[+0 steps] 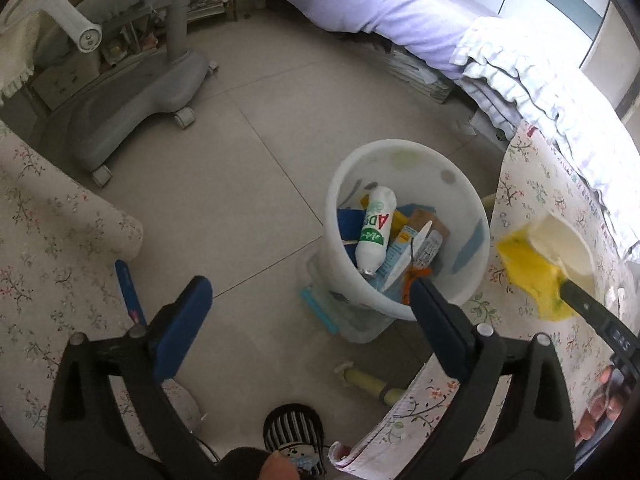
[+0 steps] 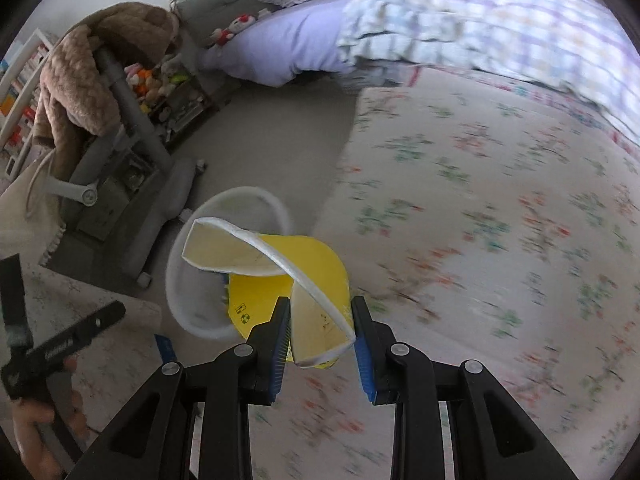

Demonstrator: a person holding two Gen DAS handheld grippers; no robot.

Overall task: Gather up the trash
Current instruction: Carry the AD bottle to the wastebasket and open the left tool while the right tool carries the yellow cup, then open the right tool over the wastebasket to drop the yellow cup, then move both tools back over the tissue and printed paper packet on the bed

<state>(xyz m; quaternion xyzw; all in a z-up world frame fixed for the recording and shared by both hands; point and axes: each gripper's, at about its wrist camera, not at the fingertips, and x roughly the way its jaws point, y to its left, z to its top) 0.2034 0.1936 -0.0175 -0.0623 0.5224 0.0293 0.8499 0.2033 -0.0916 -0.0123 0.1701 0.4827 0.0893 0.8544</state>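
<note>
A white trash bin (image 1: 472,216) stands on the tiled floor and holds a white bottle (image 1: 376,228) and several cartons and wrappers. My left gripper (image 1: 308,292) is open and empty, low over the floor just left of the bin. My right gripper (image 2: 320,320) is shut on a crushed yellow and white paper cup (image 2: 316,264) and holds it in the air to the right of the bin (image 2: 256,196), over the flowered cloth. The cup (image 1: 536,264) also shows at the right of the left wrist view.
A flowered cloth (image 2: 500,208) covers a surface right of the bin and another surface (image 1: 44,232) at the left. A grey wheeled chair base (image 1: 132,96) stands at the back left. A bed with a lilac sheet (image 1: 376,0) lies behind. A blue pen (image 1: 130,292) lies by the left cloth.
</note>
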